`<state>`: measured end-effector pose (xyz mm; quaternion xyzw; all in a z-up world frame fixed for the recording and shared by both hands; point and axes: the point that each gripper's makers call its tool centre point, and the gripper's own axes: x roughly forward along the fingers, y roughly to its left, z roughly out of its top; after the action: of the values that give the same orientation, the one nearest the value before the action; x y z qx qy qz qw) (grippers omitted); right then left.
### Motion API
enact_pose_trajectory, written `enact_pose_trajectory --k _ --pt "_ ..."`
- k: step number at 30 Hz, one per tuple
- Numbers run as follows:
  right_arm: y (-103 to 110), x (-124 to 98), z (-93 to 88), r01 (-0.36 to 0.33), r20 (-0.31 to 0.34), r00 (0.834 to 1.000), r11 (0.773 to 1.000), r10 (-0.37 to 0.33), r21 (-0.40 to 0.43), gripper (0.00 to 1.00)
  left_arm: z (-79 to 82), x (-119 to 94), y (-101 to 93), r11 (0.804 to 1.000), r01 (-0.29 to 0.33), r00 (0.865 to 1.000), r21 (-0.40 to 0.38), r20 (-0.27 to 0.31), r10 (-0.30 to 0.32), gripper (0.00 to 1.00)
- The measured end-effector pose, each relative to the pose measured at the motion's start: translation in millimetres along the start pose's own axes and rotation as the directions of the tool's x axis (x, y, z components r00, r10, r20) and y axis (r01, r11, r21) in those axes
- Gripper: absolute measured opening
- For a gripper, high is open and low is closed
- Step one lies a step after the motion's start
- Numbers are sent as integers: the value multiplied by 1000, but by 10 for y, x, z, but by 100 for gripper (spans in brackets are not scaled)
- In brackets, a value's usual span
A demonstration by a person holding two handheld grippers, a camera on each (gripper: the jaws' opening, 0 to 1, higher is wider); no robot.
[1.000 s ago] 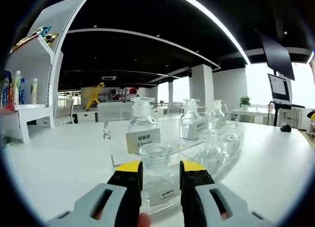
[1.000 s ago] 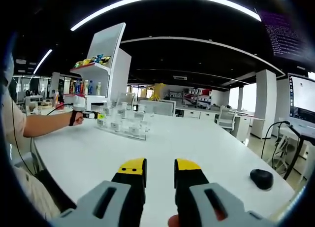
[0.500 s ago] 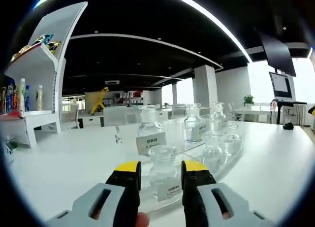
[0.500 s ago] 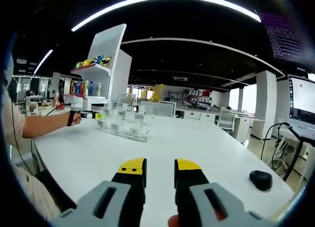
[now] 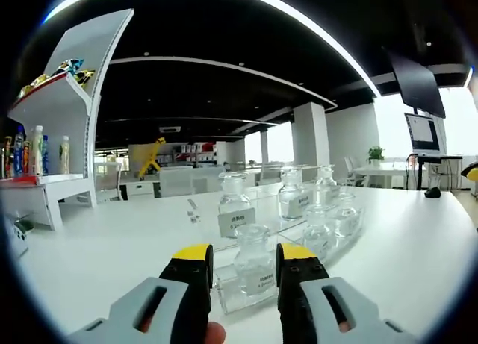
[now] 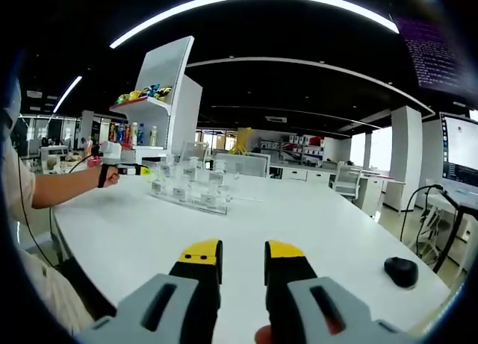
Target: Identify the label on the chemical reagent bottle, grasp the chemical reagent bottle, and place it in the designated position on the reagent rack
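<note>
Apparently near done: reagent bottle (image 5: pixel 255 259) stands in front slot of clear reagent rack (image 5: pixel 299 243) on white table (image 5: pixel 97 247), beyond left gripper (image 5: pixel 240 258), jaws apart, empty. Right gripper (image 6: pixel 243 251) idle, parted, well apart from rack.

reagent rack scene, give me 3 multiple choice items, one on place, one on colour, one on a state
1. Where does the nearest reagent bottle stand in the left gripper view?
A. on the front row of the clear reagent rack
B. on the white shelf unit
C. on the bare table

2. What colour are the tips of the left gripper?
A. red
B. yellow
C. blue

3. What state is the right gripper in?
A. shut on a bottle
B. shut on a mouse
C. open, holding nothing

Answers: 1 A, the bottle sits in the rack just beyond the jaws. 2 B, both tips are yellow. 3 C, its jaws stand apart over the white table.
</note>
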<state>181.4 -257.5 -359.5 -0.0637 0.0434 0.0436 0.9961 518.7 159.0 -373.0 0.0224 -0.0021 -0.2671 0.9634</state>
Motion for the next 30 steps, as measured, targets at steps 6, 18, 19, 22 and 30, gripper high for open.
enact_pose_trajectory --k 6,18,19,22,30 --pt "67 38 -5 -22 4 1000 1000 22 7 23 -25 -163 -16 1000 17 1000 23 -22 -16 34" --pt "82 128 89 -27 38 999 1000 27 8 23 232 -703 32 999 -7 1000 32 24 6 34" --pt "99 149 88 -32 44 999 999 31 10 23 258 -766 48 999 -11 1000 33 24 10 33" --pt "138 194 80 -41 57 998 999 40 19 24 288 -900 80 999 -23 1000 34 20 22 33" --pt "179 320 35 -56 62 997 998 54 30 24 315 -1196 131 998 -45 999 50 23 44 33"
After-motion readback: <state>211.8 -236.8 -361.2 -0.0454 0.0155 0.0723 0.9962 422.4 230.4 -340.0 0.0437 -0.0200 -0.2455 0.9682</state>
